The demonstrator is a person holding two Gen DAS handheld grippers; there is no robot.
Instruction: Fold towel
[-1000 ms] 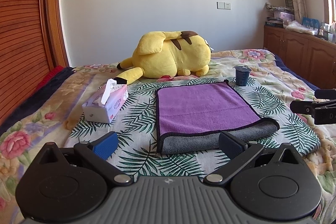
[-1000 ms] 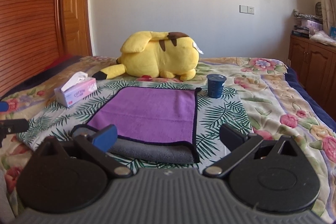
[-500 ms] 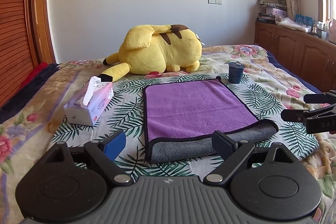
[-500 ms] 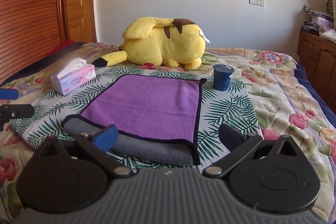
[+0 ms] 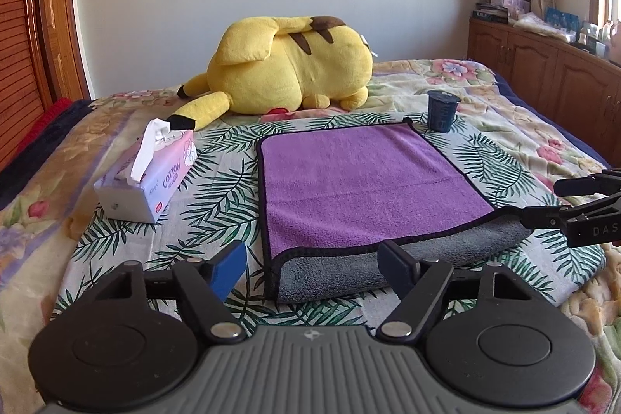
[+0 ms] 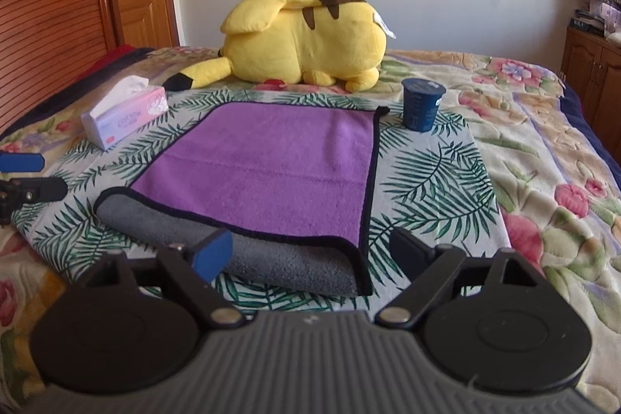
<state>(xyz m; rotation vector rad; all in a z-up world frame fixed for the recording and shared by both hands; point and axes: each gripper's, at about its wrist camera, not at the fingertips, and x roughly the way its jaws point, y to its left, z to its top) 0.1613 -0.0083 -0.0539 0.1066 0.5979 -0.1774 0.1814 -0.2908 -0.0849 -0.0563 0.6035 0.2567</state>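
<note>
Bed point(image 5: 504, 127), towel point(image 5: 361, 181) flat, fold edge nr tongs

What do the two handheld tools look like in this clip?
Both match: a ribbed grey body, two round black discs, and black linkage arms with silver pivot bolts. On the left tool and the right tool, one finger pad is bright blue and the other dark navy. White letters "DAS" show on the right tool. No cables or sleeves visible.

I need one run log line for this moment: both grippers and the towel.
left gripper: open, empty | right gripper: open, empty | purple towel: flat on bed, near edge turned over showing grey, not gripped
</note>
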